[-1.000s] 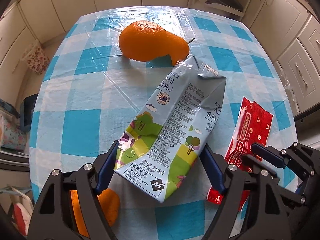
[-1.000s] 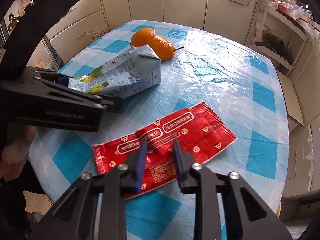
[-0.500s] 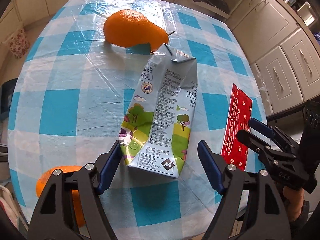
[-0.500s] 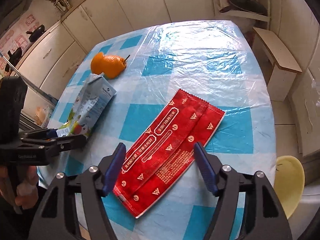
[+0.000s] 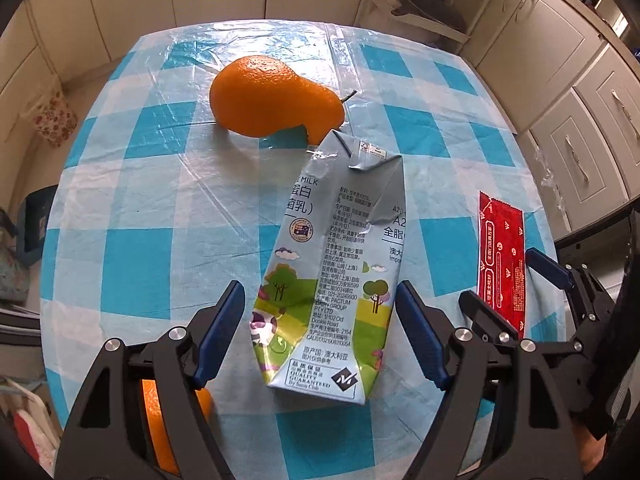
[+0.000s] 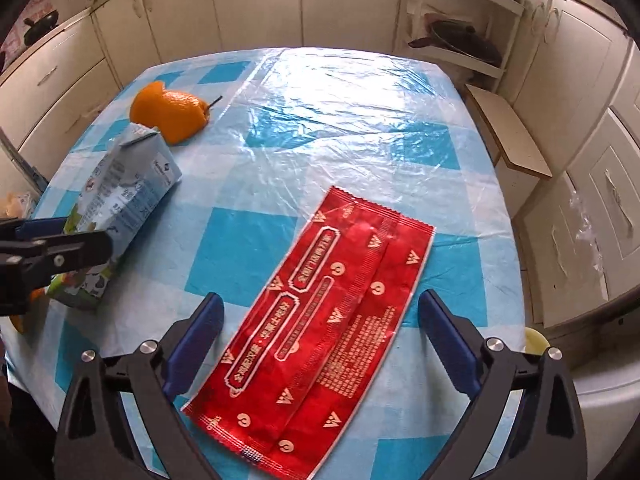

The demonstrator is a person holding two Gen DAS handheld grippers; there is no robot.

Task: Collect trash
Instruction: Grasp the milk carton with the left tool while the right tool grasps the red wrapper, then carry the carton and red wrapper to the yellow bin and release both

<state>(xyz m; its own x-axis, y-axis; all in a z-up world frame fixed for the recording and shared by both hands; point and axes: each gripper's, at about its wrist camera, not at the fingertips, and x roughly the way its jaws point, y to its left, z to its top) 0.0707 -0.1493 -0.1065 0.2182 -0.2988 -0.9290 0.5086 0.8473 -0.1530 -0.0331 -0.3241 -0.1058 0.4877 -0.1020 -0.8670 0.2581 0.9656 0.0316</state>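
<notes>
The milk carton (image 5: 332, 272) lies flat on the checked tablecloth (image 5: 140, 220), its panel reading "MILK", "PACTUM DAIRY GROUP PTY LTD" and "QUALITY GUARANTEED". The left gripper (image 5: 320, 334) has its fingers spread either side of the carton's near end, not clamped — half a second ago it stood a little further back. Orange peel (image 5: 272, 104) sits just beyond the carton's spout. The right gripper (image 6: 320, 340), fingers wide apart, now straddles the red wrapper (image 6: 320, 328) more closely — its writing is too small to read.
</notes>
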